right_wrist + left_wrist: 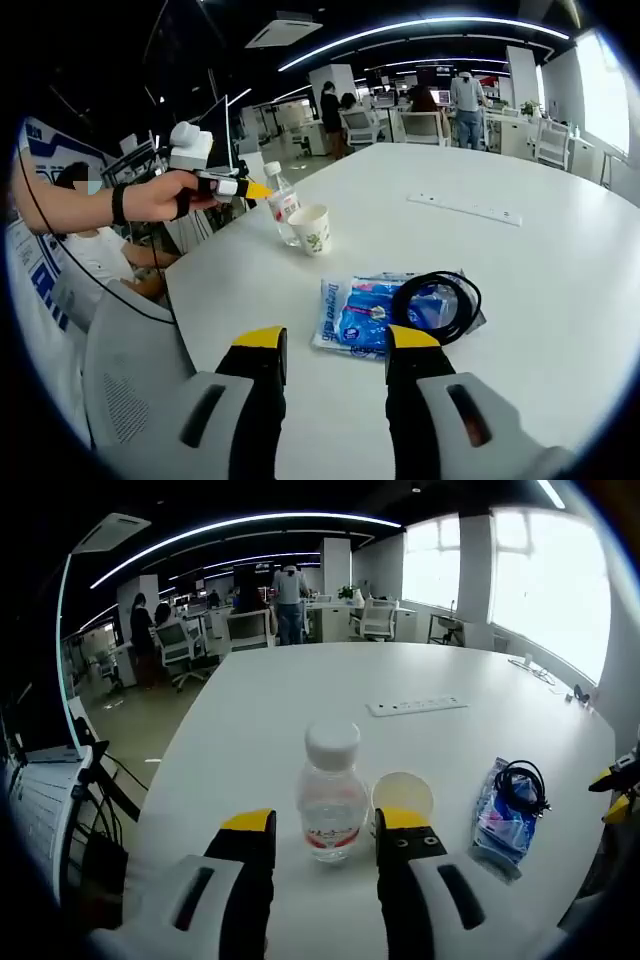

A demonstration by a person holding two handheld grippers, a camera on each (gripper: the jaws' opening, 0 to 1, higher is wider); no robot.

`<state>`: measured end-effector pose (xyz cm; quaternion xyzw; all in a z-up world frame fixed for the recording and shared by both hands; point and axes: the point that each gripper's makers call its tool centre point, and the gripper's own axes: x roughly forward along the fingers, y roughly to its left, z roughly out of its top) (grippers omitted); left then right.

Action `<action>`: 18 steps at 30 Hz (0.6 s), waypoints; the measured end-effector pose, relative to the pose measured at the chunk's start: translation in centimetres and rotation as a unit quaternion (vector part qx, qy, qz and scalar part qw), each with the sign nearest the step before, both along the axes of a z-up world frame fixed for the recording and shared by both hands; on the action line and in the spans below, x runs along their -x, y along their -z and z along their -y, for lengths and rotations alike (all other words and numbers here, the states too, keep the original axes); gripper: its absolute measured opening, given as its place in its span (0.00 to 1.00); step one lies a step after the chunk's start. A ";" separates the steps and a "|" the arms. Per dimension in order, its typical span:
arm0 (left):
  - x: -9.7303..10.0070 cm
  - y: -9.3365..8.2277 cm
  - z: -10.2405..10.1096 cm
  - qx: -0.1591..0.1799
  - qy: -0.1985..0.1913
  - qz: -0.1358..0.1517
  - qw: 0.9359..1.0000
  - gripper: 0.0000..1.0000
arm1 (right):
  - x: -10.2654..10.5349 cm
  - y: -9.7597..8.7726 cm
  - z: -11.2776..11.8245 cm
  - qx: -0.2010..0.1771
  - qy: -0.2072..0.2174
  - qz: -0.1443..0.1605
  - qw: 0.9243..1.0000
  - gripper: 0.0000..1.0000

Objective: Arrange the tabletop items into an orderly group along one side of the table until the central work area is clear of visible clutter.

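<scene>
The white table (260, 710) is broad and round-edged, and its items lie loosely near the edge closest to the person. Taking the water bottle (331, 792) as landmark: a paper cup (402, 798) stands just beside it, a blue plastic packet (502, 815) lies further along the same edge beyond the cup, a coiled black cable (520, 785) rests on top of that packet, and a white power strip (417, 706) lies well beyond the bottle toward the table's middle.

The left gripper (325, 832) has its jaws spread, one on each side of the bottle's lower body; whether the pads touch the plastic cannot be told. The right gripper (327, 340) is also spread and holds nothing, poised just short of the packet (375, 308), with the cable (437, 305) on the packet's far side from it.

Likely risks, biggest first. The bottle looks tall, light and near the rim: a closing jaw that meets it off-centre could tip it or nudge it off the table. The cup (314, 229) sits so close to the bottle (283, 205) that the jaw on that side may knock it over. The packet is thin and slick, so a pinch could slide it rather than lift it. The loose cable could slip off and uncoil if the packet is dragged.
</scene>
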<state>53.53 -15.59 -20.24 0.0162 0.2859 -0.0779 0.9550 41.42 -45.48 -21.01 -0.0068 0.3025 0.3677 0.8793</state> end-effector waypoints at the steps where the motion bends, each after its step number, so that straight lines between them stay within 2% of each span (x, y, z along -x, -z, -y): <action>1: 0.4 -0.1 -0.1 0.000 -0.001 0.000 1.000 0.39 | 0.0 0.0 0.0 0.000 0.001 0.000 1.000 0.38; 7: 1.9 -0.5 -0.4 -0.004 0.004 0.002 1.000 0.39 | 0.0 0.2 0.4 -0.006 0.009 -0.003 1.000 0.37; 18: 3.9 0.1 -0.2 -0.005 0.018 -0.008 1.000 0.40 | -0.2 0.0 1.6 -0.017 0.026 -0.005 1.000 0.37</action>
